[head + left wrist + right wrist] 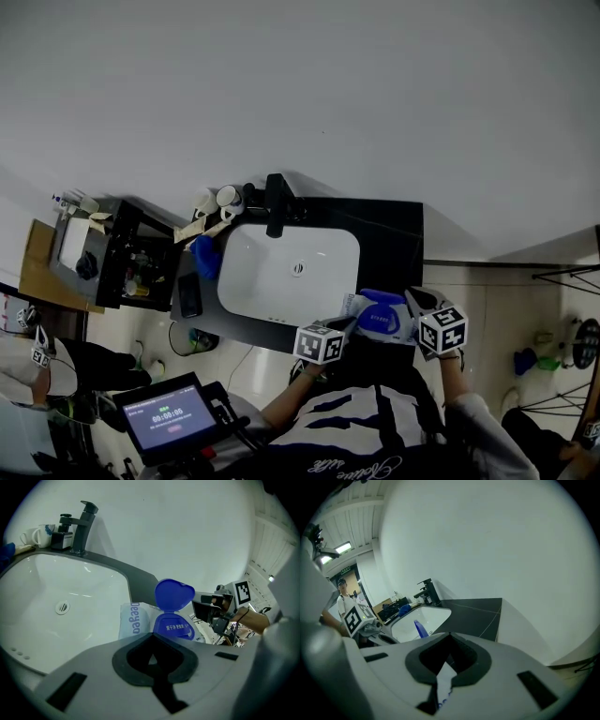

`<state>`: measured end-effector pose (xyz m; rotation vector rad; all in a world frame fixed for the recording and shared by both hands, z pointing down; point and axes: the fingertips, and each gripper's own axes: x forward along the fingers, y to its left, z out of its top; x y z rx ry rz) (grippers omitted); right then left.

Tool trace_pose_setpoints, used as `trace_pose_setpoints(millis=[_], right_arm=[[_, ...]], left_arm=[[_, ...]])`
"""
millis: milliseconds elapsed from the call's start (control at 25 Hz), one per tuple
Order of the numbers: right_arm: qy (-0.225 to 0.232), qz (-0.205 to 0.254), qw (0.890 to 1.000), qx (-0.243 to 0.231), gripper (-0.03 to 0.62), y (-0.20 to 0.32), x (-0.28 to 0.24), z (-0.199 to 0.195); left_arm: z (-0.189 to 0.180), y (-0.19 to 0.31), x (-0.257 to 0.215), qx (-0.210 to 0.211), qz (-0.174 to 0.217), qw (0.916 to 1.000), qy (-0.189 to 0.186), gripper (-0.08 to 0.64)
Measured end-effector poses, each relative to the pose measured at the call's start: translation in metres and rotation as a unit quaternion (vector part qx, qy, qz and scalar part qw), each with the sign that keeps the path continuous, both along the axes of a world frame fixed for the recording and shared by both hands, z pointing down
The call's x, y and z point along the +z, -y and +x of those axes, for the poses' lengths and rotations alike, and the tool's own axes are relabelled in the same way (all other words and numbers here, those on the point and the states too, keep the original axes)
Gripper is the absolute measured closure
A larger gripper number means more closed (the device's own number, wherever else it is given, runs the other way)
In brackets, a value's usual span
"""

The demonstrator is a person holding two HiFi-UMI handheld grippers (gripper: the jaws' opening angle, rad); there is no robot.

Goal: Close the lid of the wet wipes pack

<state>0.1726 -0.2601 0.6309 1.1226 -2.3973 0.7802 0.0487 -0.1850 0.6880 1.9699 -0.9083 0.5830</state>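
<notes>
Directly in front of the person, the wet wipes pack [373,319] lies on the dark counter [389,234], at the near right corner of the white sink [246,272]. Its blue lid [174,594] is open and stands upright above the blue base ring. In the right gripper view the lid appears edge-on as a thin blue blade [421,629]. The left gripper [345,326] sits just left of the pack, and its jaws [152,644] are pressed together with nothing clearly between them. The pack's printed end [133,620] lies just beyond the tips. The right gripper [412,309] sits at the pack's right side. Its jaws [447,660] are clamped on a white, blue-printed edge of the pack [444,681]. Each gripper's marker cube shows in the other's view, the right gripper [220,606] past the lid and the left gripper [361,618] beside the sink. At the back of the sink stands a black faucet [276,202], with two white mugs [217,199] to its left. A blue object [206,255] rests at the sink's left rim; what it is cannot be told. A tablet [171,412] with a lit screen sits low on the left, well apart from the counter.
</notes>
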Motion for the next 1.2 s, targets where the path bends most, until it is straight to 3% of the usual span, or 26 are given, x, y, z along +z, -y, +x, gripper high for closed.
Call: trace_pose_setpoints(millis=[360, 840, 1000, 1200], right_arm=[[-0.010, -0.003, 0.999, -0.044, 0.594, -0.066, 0.001, -0.034], [-0.129, -0.026, 0.990, -0.059, 0.594, -0.074, 0.057, -0.048], [-0.116, -0.044, 0.992, -0.037, 0.594, -0.076, 0.046, -0.051], [-0.031, -0.026, 0.998, 0.045, 0.594, -0.083, 0.012, -0.049]], left_arm=[[0.000, -0.004, -0.003, -0.001, 0.019, 0.9998, -0.001, 0.559], [-0.014, -0.009, 0.007, 0.010, 0.036, 0.9993, -0.007, 0.560], [-0.023, -0.014, -0.008, 0.012, 0.042, 0.9989, -0.018, 0.560], [-0.025, -0.014, -0.048, 0.011, 0.077, 0.9947, -0.067, 0.559]])
